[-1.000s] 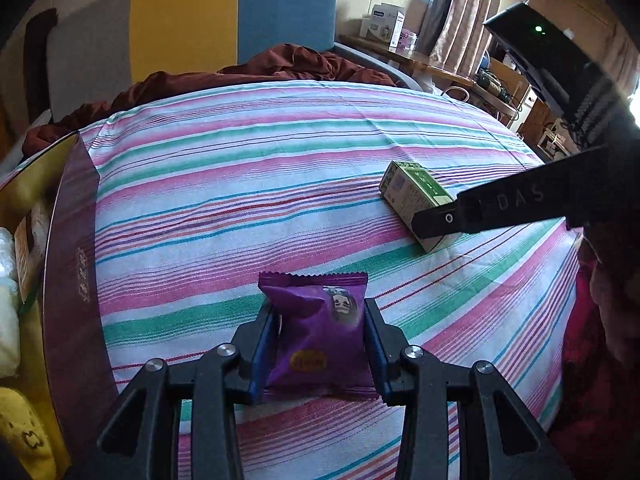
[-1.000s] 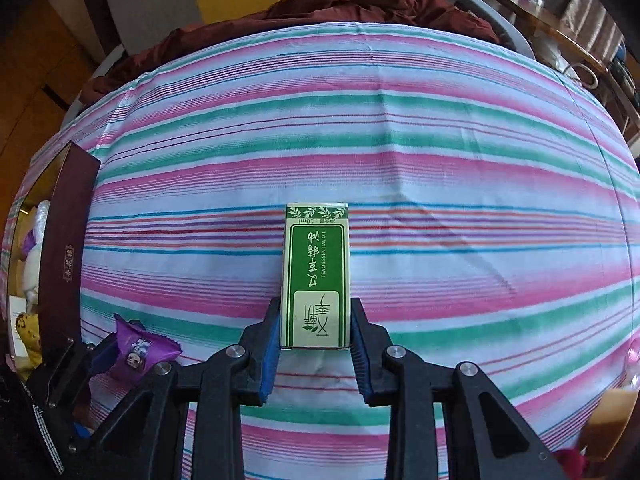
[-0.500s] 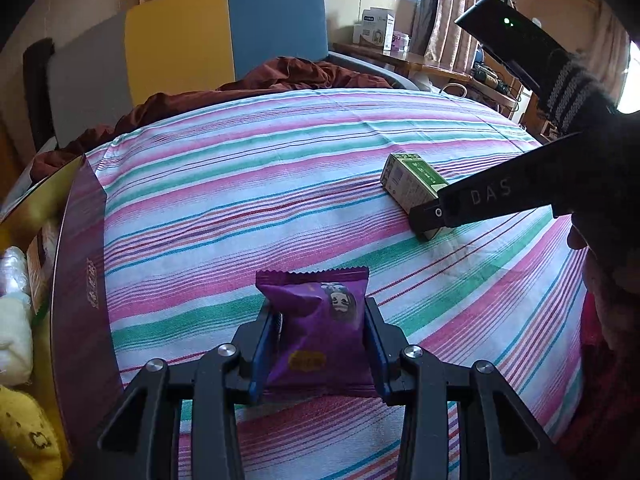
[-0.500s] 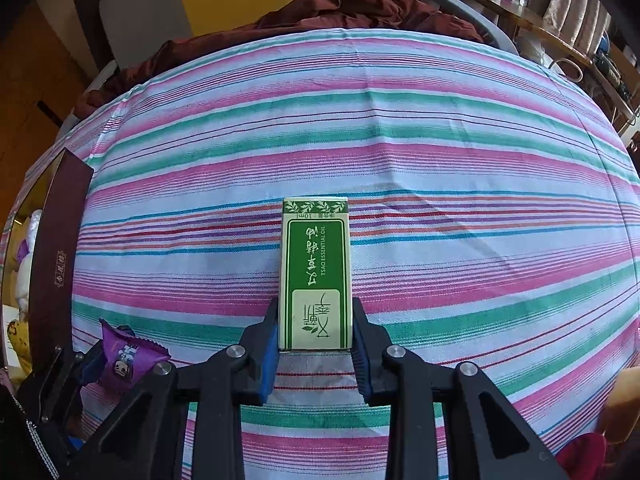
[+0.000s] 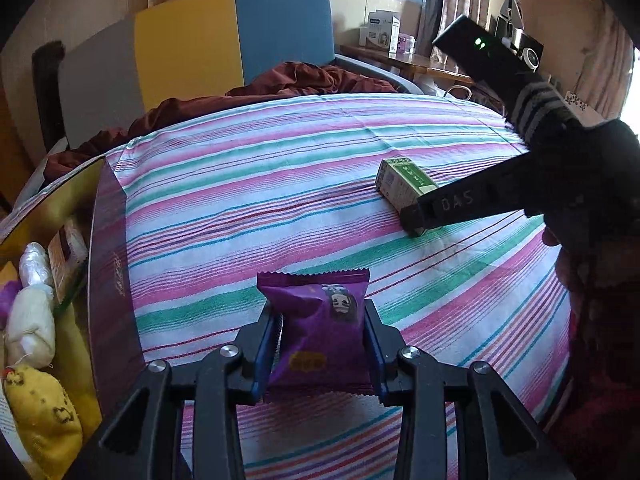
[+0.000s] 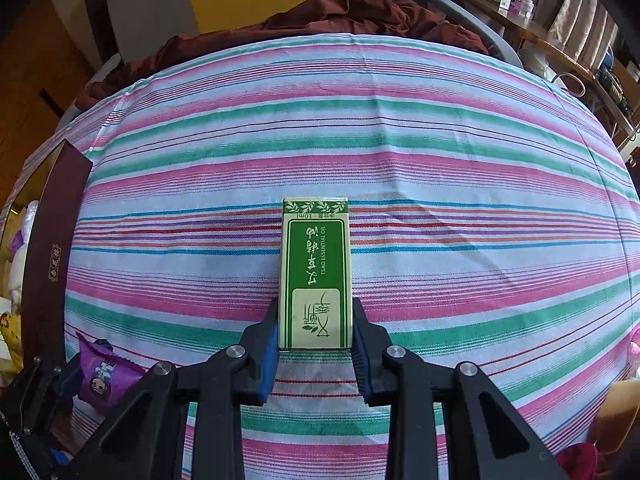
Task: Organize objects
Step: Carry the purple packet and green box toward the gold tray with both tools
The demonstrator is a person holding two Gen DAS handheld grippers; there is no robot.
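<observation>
My left gripper (image 5: 322, 330) is shut on a purple snack packet (image 5: 320, 332) and holds it just above the striped cloth; the packet also shows in the right wrist view (image 6: 106, 372) at the lower left. My right gripper (image 6: 315, 328) is shut on a green and cream essential-oil box (image 6: 316, 272), held lengthwise over the cloth. In the left wrist view the same box (image 5: 404, 186) sits at the right, with the right gripper (image 5: 416, 216) clamped on its near end.
A dark red open box (image 5: 110, 264) with a gold inside stands at the left edge, holding white and yellow soft items (image 5: 36, 412). A striped cloth (image 6: 360, 140) covers the surface. A maroon blanket (image 5: 280, 84) and a yellow-blue chair (image 5: 224, 36) lie behind.
Both grippers have risen slightly while keeping their grips; the views tilt up and show more of the room. The packet and the green box stay clamped.
</observation>
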